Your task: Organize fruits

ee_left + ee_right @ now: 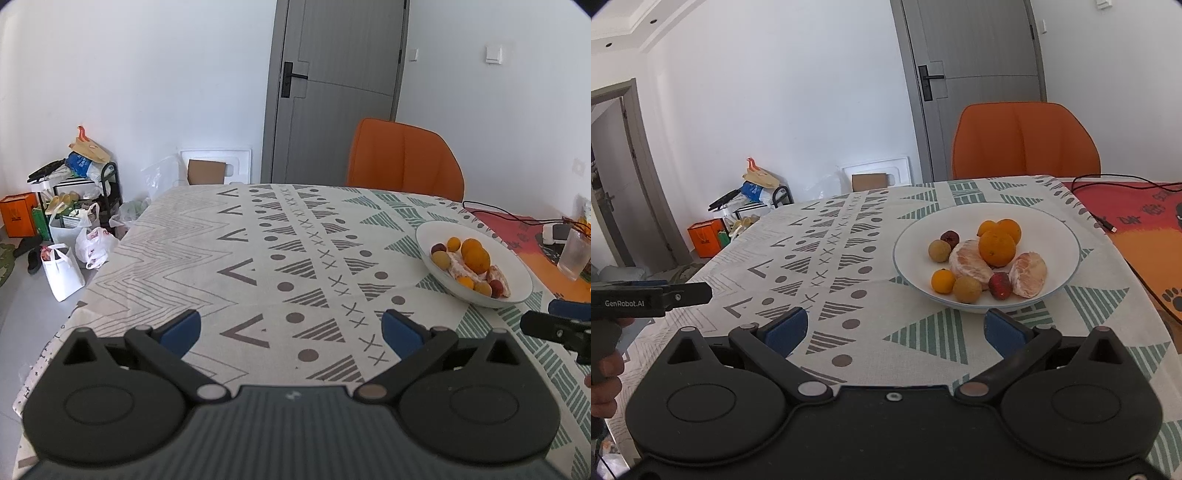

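A white bowl (1060, 236) stands on the patterned tablecloth and holds oranges (996, 247), two peeled pomelo pieces (1028, 275), small brown longans (967, 290), a small tangerine (942, 281) and dark red fruits (1000, 285). The bowl also shows in the left wrist view (517, 273) at the right. My right gripper (895, 328) is open and empty, just in front of the bowl's near rim. My left gripper (291, 326) is open and empty over bare cloth, left of the bowl.
An orange chair (1027, 140) stands at the table's far side. A red-orange mat (1137, 221) with a black cable lies right of the bowl. A clear glass (574, 254) stands at the far right. Bags and boxes (66, 221) crowd the floor at the left.
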`<state>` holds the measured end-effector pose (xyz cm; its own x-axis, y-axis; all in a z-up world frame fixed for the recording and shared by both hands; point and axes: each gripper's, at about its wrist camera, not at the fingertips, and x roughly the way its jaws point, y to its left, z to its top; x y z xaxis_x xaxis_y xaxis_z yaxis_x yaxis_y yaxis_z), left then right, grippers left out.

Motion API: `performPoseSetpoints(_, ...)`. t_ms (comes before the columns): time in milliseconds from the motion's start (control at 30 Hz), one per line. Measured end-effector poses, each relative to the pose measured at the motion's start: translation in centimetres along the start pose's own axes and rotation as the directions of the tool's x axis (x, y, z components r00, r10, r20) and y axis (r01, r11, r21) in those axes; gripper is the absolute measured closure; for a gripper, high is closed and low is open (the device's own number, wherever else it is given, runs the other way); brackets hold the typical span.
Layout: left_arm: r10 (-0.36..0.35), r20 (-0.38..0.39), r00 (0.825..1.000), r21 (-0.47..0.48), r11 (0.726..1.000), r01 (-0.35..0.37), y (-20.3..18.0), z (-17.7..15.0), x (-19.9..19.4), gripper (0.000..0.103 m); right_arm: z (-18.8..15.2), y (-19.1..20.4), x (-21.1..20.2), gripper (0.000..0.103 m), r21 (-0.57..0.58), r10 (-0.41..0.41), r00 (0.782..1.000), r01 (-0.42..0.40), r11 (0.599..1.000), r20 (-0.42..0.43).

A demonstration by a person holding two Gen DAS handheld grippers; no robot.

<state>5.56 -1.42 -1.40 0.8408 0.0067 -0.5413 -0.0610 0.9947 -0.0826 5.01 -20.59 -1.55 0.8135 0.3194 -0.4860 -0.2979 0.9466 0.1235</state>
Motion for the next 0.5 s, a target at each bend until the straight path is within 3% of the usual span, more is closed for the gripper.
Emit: performPoseSetpoints(500, -0.011, -0.003, 1.0, 0.024, 1.0, 0.011, -0.75, -0.18, 0.27, 0.0, -0.37, -0.27, 0.32, 0.0, -0.001, -0.011, 1.0, 0.011, 1.0, -0.007)
